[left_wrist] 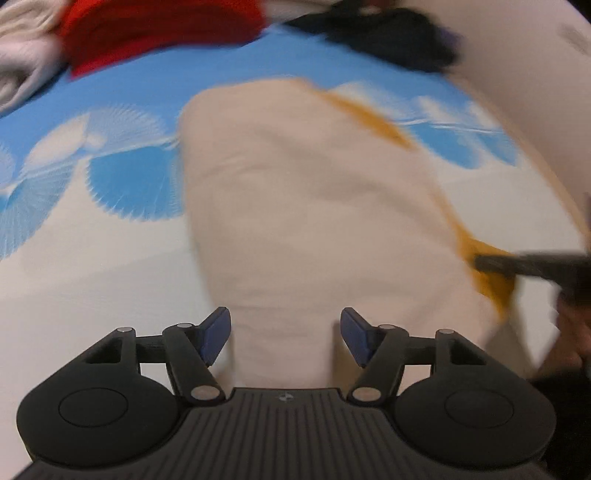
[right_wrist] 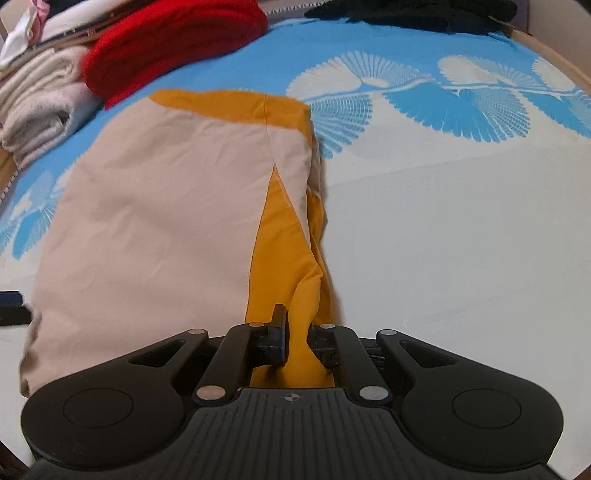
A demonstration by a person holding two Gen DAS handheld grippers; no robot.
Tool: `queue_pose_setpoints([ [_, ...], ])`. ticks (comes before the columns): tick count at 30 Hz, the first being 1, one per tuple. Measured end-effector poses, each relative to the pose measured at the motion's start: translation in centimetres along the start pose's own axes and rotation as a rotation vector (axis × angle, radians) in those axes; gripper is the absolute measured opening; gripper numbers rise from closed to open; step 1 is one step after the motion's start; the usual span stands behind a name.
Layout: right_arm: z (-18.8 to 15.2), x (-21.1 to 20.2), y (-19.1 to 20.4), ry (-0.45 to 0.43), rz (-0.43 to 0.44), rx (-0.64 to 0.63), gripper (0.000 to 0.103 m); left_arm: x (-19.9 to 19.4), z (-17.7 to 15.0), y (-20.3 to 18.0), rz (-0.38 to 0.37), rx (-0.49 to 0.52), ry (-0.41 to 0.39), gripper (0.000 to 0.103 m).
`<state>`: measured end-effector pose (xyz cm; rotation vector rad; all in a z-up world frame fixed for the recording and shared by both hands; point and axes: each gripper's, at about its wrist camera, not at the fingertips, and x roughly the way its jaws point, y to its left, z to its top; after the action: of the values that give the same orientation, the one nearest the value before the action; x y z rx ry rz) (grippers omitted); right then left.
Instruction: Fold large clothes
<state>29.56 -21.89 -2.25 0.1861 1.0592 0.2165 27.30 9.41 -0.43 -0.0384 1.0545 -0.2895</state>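
A large beige garment (left_wrist: 314, 206) with mustard-yellow panels (right_wrist: 284, 236) lies folded lengthwise on the bed. My left gripper (left_wrist: 286, 332) hangs over its near end. It is open, its blue pads (left_wrist: 218, 332) stand wide apart and nothing is pinched between them. My right gripper (right_wrist: 299, 339) is shut on the yellow fabric at the garment's near right corner, and the cloth bunches up between its fingers. In the left wrist view the right gripper (left_wrist: 517, 264) reaches in from the right edge onto that yellow corner. This view is blurred.
The bed sheet (right_wrist: 443, 221) is white with a blue fan-leaf print. A red garment (right_wrist: 177, 40) and a pile of folded pale clothes (right_wrist: 40, 107) lie at the far left. Black clothes (right_wrist: 413, 13) lie at the far edge. A wooden bed rim (right_wrist: 554, 51) runs at the right.
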Motion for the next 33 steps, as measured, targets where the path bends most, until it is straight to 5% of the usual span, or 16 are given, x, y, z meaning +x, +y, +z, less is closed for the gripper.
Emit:
queue_pose_setpoints([
  [1,0.0,0.0,-0.1,0.002,0.004,-0.003,0.006,0.7,-0.9,0.2,-0.028,-0.003,0.049,0.071],
  [3,0.1,0.8,-0.4,0.027,-0.013,-0.022,0.008,3.5,-3.1,0.1,0.081,0.031,0.161,0.082],
  [5,0.1,1.0,-0.5,0.041,-0.034,-0.031,0.01,3.2,-3.6,-0.2,0.121,0.028,0.138,0.082],
  [7,0.3,-0.6,-0.3,-0.026,-0.064,-0.02,0.013,0.5,-3.2,-1.6,0.181,0.051,0.052,0.083],
  [11,0.4,-7.0,-0.1,-0.281,-0.065,-0.022,0.019,-6.5,-4.1,-4.1,0.243,0.0,-0.199,0.102],
  [15,-1.6,-13.7,0.8,-0.516,-0.068,-0.04,0.039,-11.8,-6.9,-6.7,0.325,-0.059,-0.362,0.103],
  [19,-5.2,-18.1,1.7,-0.624,-0.087,-0.044,0.043,-15.0,-10.1,-10.1,0.39,-0.104,-0.475,0.103],
  [27,-12.5,-20.4,2.8,-0.541,-0.164,-0.081,0.048,-16.2,-17.4,-14.1,0.437,-0.16,-0.472,0.103],
  [33,-14.9,-20.4,3.3,-0.498,-0.165,-0.073,0.048,-15.7,-17.9,-13.4,0.397,-0.218,-0.453,0.103],
])
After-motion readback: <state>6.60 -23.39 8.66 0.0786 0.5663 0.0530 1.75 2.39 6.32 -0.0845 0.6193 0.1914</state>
